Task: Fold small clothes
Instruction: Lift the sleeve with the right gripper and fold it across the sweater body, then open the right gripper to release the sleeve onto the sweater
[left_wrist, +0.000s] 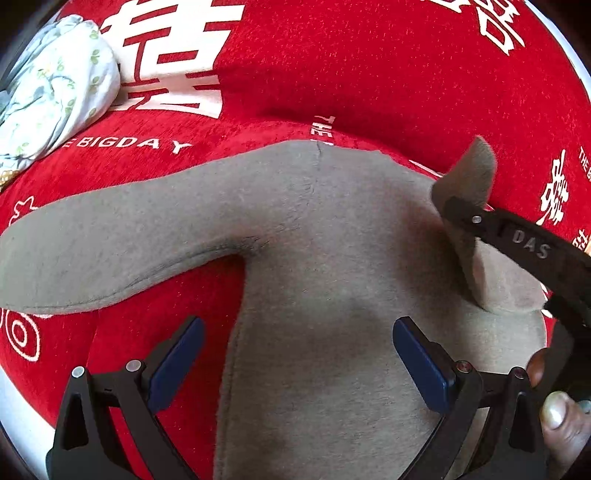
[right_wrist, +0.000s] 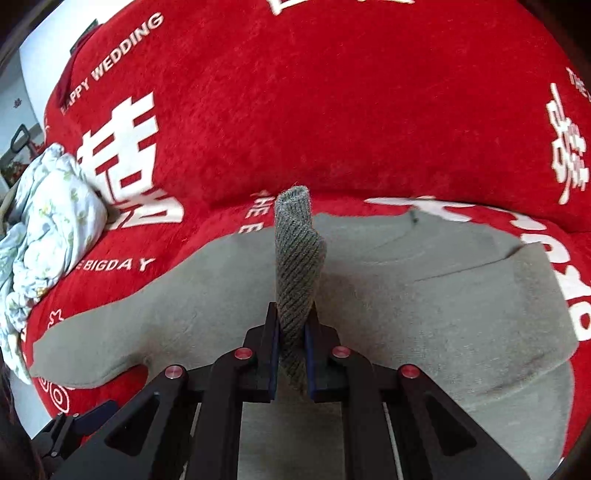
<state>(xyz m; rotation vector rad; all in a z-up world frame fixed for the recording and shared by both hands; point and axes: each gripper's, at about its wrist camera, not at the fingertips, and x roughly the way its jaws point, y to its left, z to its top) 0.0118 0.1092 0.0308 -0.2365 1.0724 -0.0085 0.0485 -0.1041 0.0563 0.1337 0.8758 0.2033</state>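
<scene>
Red cover (right_wrist: 332, 110) lay bare across upper frame; floral bundle (right_wrist: 48, 221) blocked left edge; grey sweater (right_wrist: 443, 295) filled lower centre.

The sweater (right_wrist: 406, 295) lies flat on the sofa cover (right_wrist: 295, 110), with the bundled cloth (right_wrist: 48, 221) well to its left.

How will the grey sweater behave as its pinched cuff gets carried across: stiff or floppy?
Probably floppy: the grey sweater lies limp on the red blanket. Its cuff twists in the right tool, so it likely drags rather than slides.
</scene>
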